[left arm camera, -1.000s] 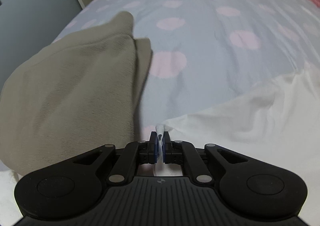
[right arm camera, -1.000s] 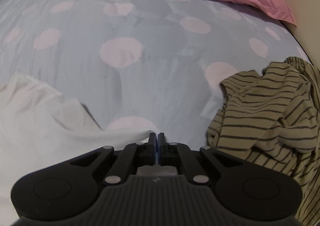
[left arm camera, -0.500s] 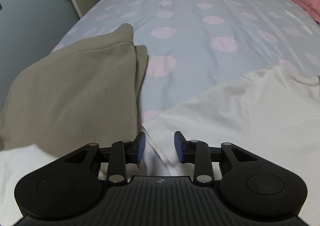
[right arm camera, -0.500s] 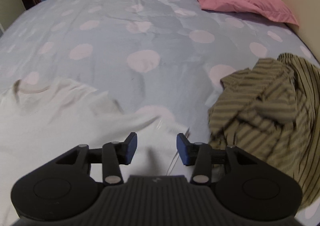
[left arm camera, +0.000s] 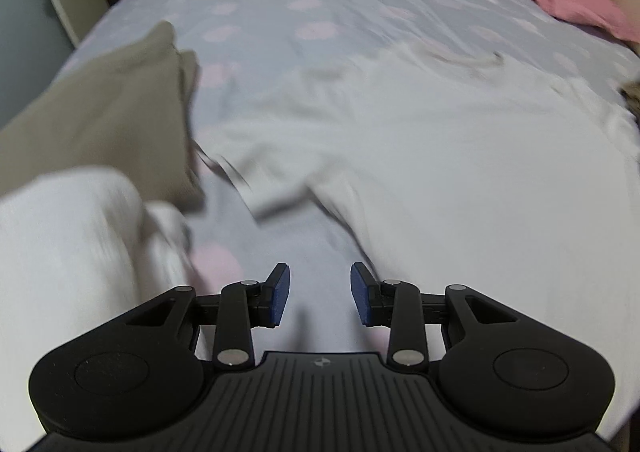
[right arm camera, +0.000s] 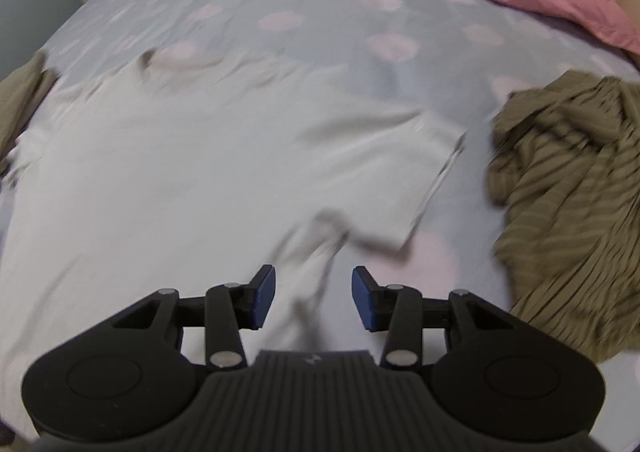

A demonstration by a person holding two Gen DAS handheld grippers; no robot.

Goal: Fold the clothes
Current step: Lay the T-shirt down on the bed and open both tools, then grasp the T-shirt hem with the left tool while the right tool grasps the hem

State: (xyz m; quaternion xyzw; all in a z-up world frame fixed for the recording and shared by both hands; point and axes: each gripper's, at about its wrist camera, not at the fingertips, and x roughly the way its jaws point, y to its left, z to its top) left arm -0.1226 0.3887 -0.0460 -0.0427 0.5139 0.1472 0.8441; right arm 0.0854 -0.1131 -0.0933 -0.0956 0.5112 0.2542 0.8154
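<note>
Both the left gripper [left arm camera: 320, 294] and the right gripper [right arm camera: 313, 298] are standing wide and holding nothing, while the white shirt [right arm camera: 192, 156] is lying spread on the dotted bed cover [right arm camera: 320, 4].

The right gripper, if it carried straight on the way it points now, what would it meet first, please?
Most likely the white T-shirt: the open right gripper points at its bunched sleeve fold, though blur leaves depth uncertain.

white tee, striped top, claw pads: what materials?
White tee: soft matte knit, likely cotton jersey; limp, fine creases, stitched sleeve hem. Striped top: thin matte olive fabric, crumples into loose folds; fibre unclear. Pads on the left claw: blue, matte, rubber or foam by the look, set in black plastic arms.
</note>
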